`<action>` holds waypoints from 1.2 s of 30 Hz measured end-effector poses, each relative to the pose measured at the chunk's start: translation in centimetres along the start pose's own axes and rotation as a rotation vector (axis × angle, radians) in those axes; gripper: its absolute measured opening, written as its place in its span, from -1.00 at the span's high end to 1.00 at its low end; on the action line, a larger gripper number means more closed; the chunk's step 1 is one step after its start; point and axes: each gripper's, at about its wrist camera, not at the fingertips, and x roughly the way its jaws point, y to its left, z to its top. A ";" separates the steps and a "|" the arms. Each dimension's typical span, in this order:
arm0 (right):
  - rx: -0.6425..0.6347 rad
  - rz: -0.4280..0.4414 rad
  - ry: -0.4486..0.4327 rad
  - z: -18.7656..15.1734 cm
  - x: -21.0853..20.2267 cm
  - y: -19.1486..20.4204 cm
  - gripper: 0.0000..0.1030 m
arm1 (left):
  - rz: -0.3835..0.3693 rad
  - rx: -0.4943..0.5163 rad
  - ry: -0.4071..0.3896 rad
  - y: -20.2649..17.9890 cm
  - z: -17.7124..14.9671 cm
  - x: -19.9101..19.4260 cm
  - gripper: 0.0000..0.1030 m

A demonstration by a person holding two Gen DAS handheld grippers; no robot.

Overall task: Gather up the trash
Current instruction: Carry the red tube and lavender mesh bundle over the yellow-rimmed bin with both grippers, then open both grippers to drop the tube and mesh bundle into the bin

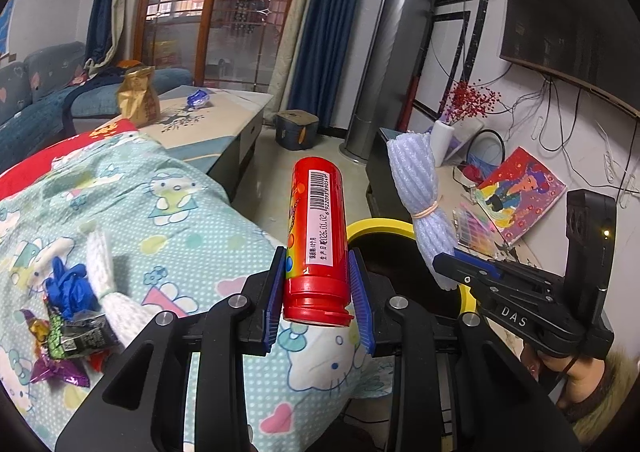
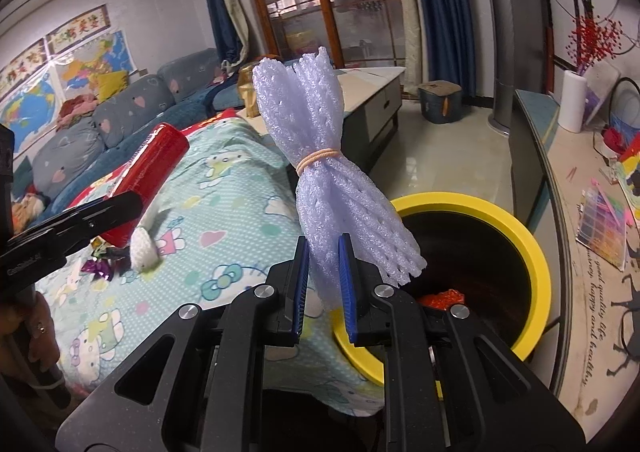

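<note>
Red tube clamped in my left gripper over bed; foam bundle pinched in right gripper near bin. I'd centre each above bin opening before releasing, foam first.

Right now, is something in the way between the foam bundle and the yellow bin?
Nothing visible. The right gripper holds the foam bundle beside the bin's open mouth, and no object lies between them. Red trash sits deep inside.
</note>
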 end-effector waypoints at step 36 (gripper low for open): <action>0.199 -0.188 0.075 -2.5 1.1 -10.1 0.79 | -0.176 0.137 0.122 -8.6 -1.3 9.6 0.43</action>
